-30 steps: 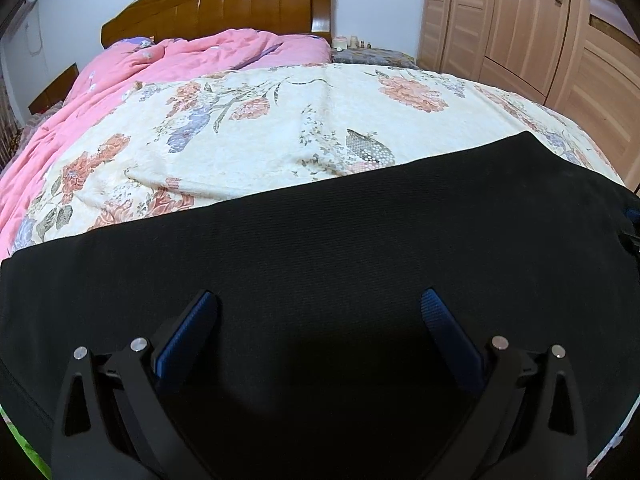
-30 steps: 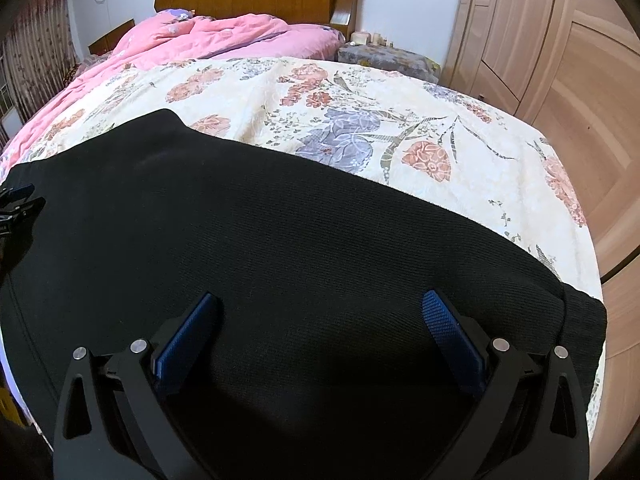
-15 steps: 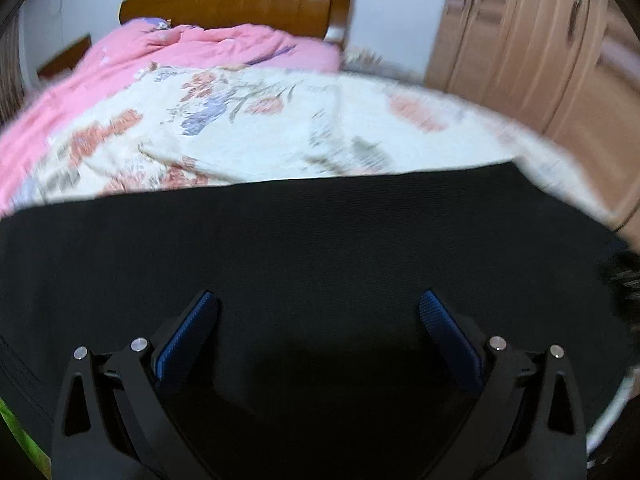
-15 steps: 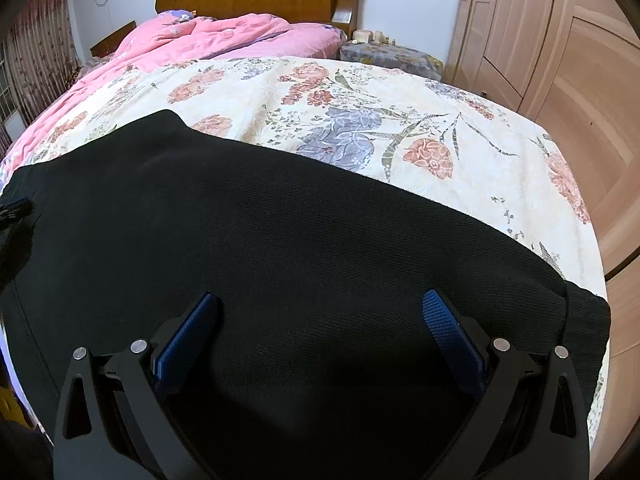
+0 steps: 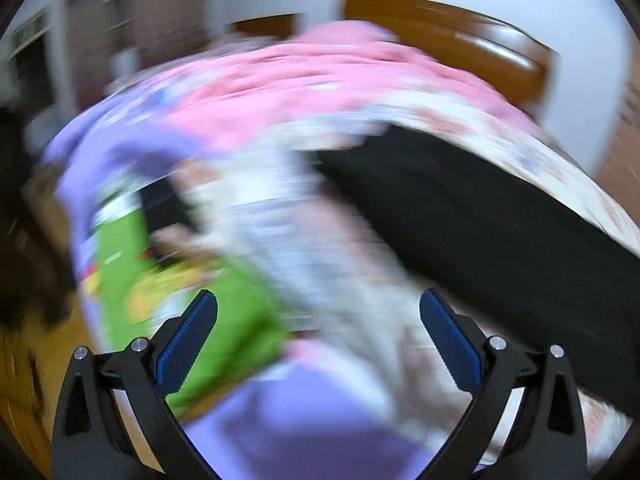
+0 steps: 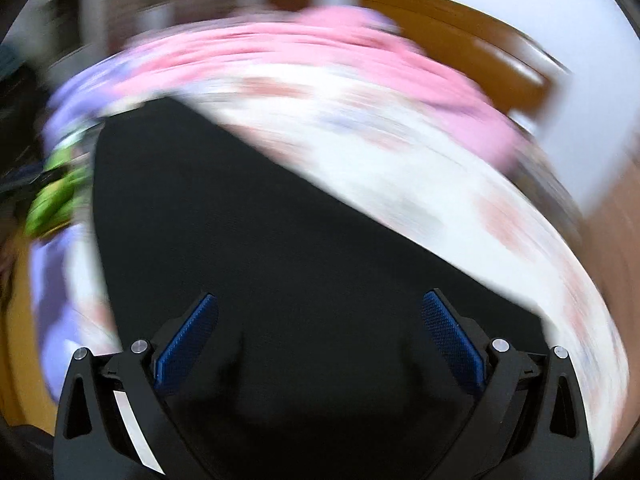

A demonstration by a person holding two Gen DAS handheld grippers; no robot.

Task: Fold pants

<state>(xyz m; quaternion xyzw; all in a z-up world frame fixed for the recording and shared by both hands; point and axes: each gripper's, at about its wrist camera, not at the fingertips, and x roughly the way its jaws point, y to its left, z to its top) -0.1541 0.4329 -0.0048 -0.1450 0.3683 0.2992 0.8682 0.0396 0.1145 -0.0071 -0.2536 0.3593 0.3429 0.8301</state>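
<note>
The black pants point(image 6: 280, 248) lie flat on the floral bedspread point(image 6: 420, 172). Both views are heavily motion-blurred. In the left wrist view the pants point(image 5: 500, 216) sit to the right, and my left gripper point(image 5: 318, 332) is open and empty over the bed's left corner, off the pants. My right gripper point(image 6: 320, 332) is open and empty, low over the black fabric near its left end. Blue pads point(image 6: 188, 344) show wide apart.
A pink quilt point(image 5: 320, 84) lies along the far side by the wooden headboard point(image 5: 460, 48). A purple and green sheet point(image 5: 168, 280) hangs at the bed's left edge above a wooden floor point(image 5: 36, 360).
Both grippers have swung quickly to the left. The left one has left the pants and now faces the bed's left corner. Both stay open.
</note>
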